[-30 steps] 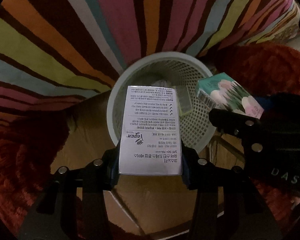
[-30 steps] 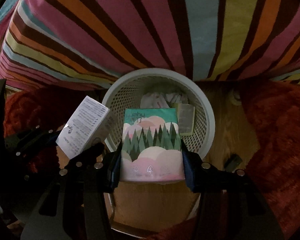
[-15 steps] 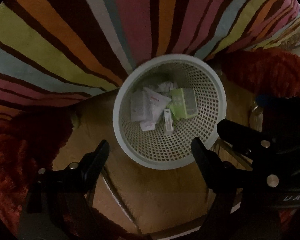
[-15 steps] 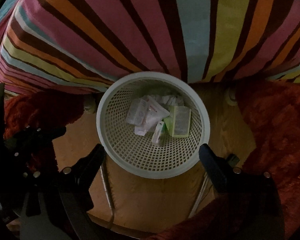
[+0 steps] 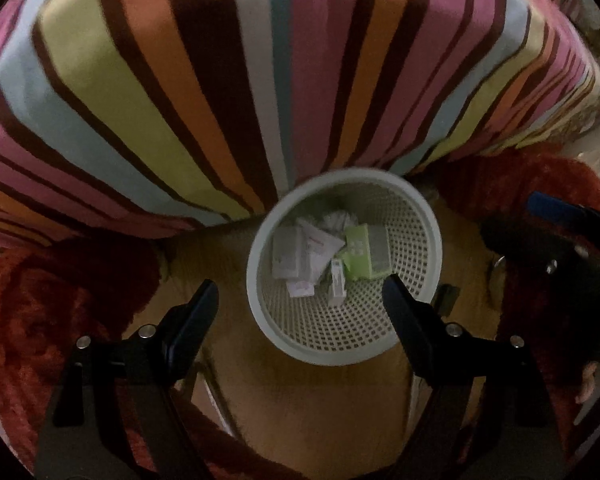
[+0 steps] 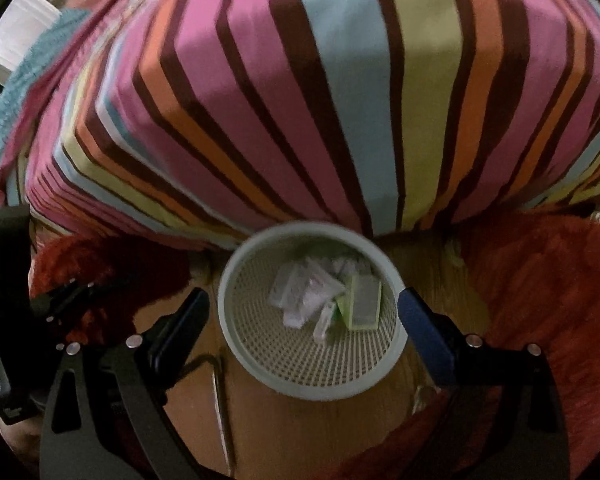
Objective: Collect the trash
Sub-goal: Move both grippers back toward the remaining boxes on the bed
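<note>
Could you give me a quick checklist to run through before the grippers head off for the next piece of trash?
1. Left gripper empty, jaws apart: ok.
2. Right gripper empty, jaws apart: ok.
3. Trash lying inside the white mesh basket, including the green box and white papers: ok.
4. Basket upright on the wooden floor, next to the striped cover: ok.
5. Nothing hanging over the basket rim: ok.
6. More trash left to collect nearby: cannot tell; only the red rug, the floor and the cover show around the basket.
</note>
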The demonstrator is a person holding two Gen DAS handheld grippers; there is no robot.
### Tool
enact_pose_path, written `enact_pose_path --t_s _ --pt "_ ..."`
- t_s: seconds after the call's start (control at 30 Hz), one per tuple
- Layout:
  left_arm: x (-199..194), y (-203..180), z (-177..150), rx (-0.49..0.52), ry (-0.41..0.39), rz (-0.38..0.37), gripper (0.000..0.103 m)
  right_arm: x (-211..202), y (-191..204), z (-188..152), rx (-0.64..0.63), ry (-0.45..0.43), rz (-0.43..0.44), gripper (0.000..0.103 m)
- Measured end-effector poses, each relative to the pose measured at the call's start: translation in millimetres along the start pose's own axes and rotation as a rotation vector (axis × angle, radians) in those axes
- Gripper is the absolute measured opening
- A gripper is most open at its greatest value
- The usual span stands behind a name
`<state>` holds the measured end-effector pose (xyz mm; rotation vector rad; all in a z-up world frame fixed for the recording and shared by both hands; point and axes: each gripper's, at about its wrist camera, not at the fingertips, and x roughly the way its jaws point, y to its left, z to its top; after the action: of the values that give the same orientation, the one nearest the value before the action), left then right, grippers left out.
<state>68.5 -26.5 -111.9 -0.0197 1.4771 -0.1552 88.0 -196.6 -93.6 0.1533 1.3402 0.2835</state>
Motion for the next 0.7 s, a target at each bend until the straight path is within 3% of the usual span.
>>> enact_pose_path --t_s 0.4,0.7 --pt "-57 26 13 -0.065 -0.218 -0.044 0.082 -40 15 20 -0.098 -0.243 0.005 0.095" --pt "-110 46 61 -0.083 -0.390 -0.031 0.082 -61 35 44 -0.223 -0.378 -0.007 0.095"
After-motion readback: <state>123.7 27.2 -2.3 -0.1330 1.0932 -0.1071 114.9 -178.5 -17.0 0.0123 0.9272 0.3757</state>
